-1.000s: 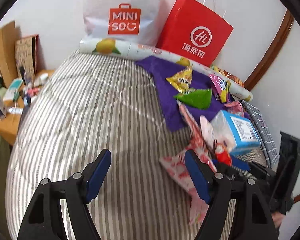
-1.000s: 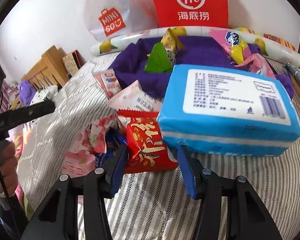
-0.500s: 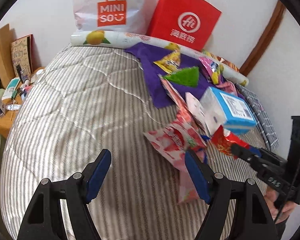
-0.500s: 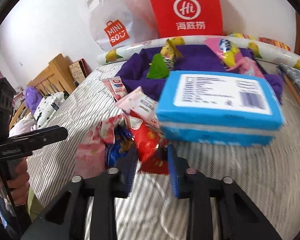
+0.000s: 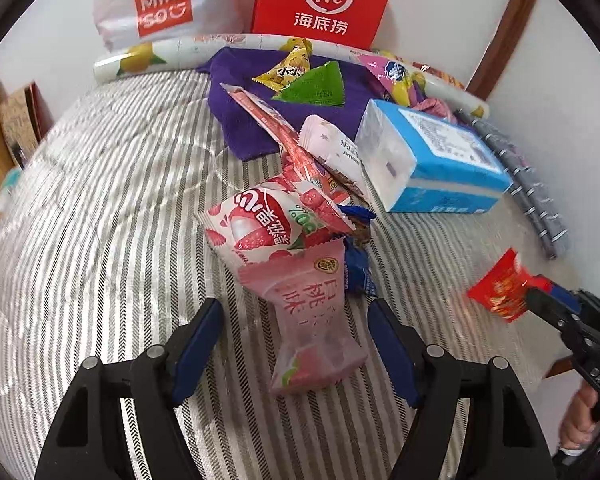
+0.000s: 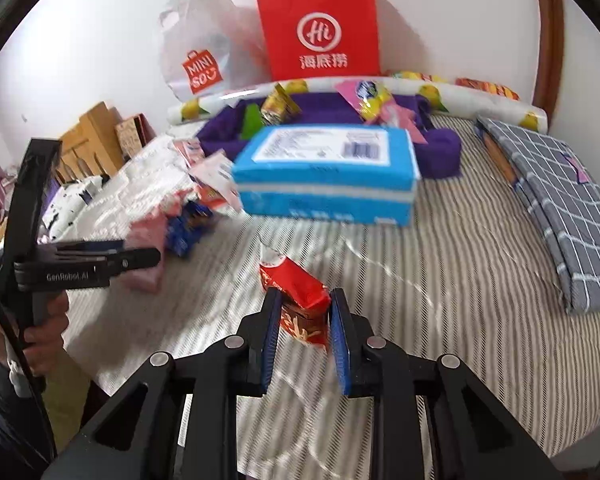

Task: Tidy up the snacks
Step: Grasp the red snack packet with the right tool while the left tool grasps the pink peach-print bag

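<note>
Right wrist: red snack packet (image 6: 300, 292) (crinkled, glossy).

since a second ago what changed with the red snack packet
The right gripper closed its fingers on the red snack packet and pulled it back out of the pile, away from the blue tissue pack. The left gripper is open as before, now over the pink peach packet.

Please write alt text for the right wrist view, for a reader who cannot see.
The right gripper is shut on a shiny red snack packet above a grey striped quilt. Behind it lie a blue tissue pack and more snacks.
</note>
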Demonstrator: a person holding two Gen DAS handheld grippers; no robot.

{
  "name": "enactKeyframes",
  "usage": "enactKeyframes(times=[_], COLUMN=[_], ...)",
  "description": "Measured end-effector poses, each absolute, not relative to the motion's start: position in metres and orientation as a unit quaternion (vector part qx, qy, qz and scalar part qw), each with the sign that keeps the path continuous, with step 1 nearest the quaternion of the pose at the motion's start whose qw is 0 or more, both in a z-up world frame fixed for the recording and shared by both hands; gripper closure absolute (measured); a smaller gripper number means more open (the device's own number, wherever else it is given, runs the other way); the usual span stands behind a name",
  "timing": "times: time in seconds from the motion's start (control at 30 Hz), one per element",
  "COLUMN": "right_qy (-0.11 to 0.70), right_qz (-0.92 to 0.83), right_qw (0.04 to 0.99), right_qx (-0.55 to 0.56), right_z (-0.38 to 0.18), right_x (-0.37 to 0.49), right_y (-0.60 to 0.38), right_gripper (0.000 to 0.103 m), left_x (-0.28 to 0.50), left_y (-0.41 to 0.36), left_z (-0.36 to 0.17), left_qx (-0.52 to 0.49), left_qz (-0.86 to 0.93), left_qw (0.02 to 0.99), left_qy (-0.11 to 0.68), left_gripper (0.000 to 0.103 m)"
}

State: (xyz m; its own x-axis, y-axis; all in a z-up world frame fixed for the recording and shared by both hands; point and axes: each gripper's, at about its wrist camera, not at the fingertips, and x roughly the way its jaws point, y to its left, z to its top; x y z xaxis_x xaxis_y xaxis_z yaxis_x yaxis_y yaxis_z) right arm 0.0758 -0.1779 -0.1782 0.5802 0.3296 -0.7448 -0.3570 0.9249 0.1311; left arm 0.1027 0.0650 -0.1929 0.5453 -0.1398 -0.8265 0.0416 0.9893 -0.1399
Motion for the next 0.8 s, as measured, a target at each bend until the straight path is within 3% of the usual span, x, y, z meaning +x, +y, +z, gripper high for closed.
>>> enactKeyframes(times=[0.03, 0.13, 0.2, 0.57, 0.8], right_qy=[0.417, 0.423, 0.417, 0.38, 0.391], right_qz=[0.193, 0.193, 0.187, 0.182, 0.203], right_qw=[0.888, 0.885, 0.889, 0.904, 0.889], right_qx=[-0.016, -0.015, -0.019, -0.068, -0.128], right_z=[-0.181, -0.187, -0.189, -0.188, -0.2], right_x=[0.075, 0.075, 0.074, 0.092, 0.111], right_y=[-0.18, -0.183, -0.184, -0.176, -0.162], right_gripper=[0.075, 0.056, 0.051, 0.031, 0.031], left_x=[0.102, 0.1, 0.098, 0.099, 0.1], left_y=[0.063, 0.059, 0.06, 0.069, 0.079], left_z=[-0.193, -0.194, -0.195, -0.196, -0.195], left_qx=[-0.041, 0.002, 0.016, 0.014, -0.026], left_qz=[-0.043, -0.017, -0.015, -0.035, -0.051], left_qw=[0.88, 0.888, 0.893, 0.902, 0.9], left_qy=[0.472, 0.46, 0.449, 0.429, 0.432], left_gripper=[0.043, 0.059, 0.062, 0.063, 0.063])
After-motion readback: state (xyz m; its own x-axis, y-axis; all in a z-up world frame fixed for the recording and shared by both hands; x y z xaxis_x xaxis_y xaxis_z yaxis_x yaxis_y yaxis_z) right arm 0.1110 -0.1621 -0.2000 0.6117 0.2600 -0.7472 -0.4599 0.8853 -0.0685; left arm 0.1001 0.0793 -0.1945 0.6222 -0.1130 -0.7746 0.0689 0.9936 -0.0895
